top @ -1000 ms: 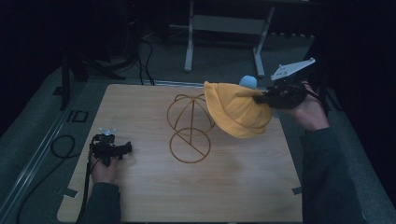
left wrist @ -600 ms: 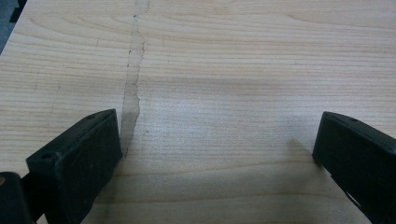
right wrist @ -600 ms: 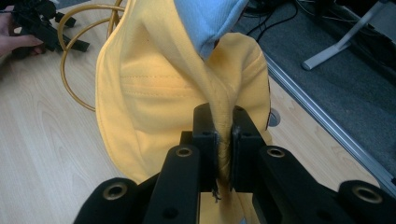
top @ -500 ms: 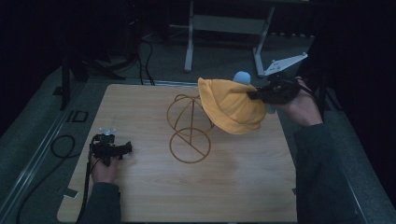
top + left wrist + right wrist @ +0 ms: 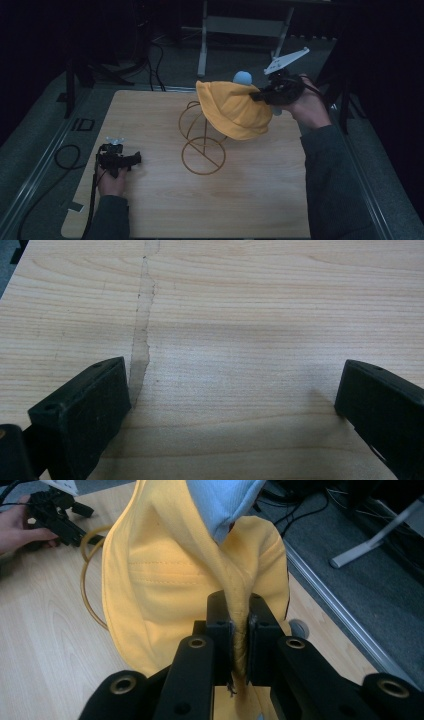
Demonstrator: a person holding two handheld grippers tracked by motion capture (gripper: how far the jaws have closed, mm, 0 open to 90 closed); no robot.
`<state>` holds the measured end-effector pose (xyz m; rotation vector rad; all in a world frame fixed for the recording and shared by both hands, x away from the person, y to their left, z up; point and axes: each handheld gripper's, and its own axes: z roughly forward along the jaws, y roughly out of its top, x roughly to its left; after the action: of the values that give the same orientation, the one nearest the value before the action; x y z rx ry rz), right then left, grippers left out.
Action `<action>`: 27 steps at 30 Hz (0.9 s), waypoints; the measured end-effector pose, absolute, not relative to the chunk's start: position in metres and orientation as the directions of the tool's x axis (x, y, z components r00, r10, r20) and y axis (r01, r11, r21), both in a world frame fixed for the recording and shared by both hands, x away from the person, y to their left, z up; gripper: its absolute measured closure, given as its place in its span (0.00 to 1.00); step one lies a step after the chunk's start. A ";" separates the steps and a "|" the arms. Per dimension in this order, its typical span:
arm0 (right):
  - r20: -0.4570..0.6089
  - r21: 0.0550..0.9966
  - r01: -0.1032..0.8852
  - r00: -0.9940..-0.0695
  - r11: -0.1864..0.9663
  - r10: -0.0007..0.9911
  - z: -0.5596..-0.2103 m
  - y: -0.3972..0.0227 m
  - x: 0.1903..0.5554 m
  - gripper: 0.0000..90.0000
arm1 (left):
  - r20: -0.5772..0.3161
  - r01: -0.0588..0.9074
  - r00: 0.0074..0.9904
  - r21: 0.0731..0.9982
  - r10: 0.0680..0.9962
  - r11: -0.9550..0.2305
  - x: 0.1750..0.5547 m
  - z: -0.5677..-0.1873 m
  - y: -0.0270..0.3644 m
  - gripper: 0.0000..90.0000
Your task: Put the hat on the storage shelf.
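Right now I am pinching the yellow hat (image 5: 235, 110) by its fabric in my right gripper (image 5: 239, 630), jaws clenched tight on the fold, holding it above the wire stand (image 5: 202, 140) at the table's (image 5: 150, 210) far side. My left gripper (image 5: 120, 160) is resting on the wood near the left edge, jaws spread wide, grasping nothing.
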<state>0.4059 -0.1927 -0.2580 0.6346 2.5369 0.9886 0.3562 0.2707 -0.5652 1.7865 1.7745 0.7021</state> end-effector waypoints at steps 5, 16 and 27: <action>-0.167 0.684 0.263 -0.852 0.681 0.496 -0.258 -0.172 0.409 0.93 | 0.000 0.728 0.006 0.685 1.000 -0.004 0.356 -0.565 0.271 0.01; -0.210 0.626 0.208 -0.884 0.752 0.418 -0.268 -0.099 0.416 0.91 | 0.001 0.731 0.008 0.683 1.000 -0.006 0.356 -0.565 0.271 0.01; -0.173 0.562 0.190 -0.925 0.805 0.339 -0.281 -0.072 0.412 0.90 | 0.000 0.729 0.006 0.685 1.000 -0.005 0.356 -0.565 0.271 0.01</action>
<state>0.4123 -0.0724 -0.2807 0.4073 2.7272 0.8085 0.3563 0.2707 -0.5653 1.7854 1.7738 0.7032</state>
